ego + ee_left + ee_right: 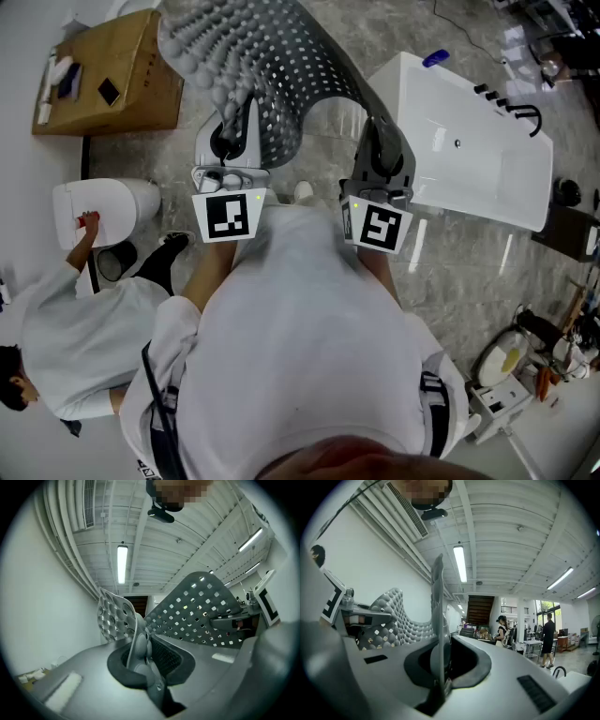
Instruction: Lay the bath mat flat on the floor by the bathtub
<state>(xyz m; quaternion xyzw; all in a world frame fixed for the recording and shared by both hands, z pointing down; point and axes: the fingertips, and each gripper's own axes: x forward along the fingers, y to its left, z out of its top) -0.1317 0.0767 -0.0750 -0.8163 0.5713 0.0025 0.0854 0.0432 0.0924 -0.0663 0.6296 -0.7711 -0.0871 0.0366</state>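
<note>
Bath mat (272, 66), grey and perforated, arches between my left claw (228, 141) and right claw (377, 145), each clamped on an edge, beside the white bathtub (469, 159).

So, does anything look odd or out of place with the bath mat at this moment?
Yes. The bath mat is not flat: it arches in the air between the left gripper and the right gripper, each with its jaws shut on an edge, beside the bathtub. No damage shows.

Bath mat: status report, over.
Shut on bath mat edge: left claw, right claw. Mat held up, arched, not on floor. To its right bathtub; person at left, apart.
</note>
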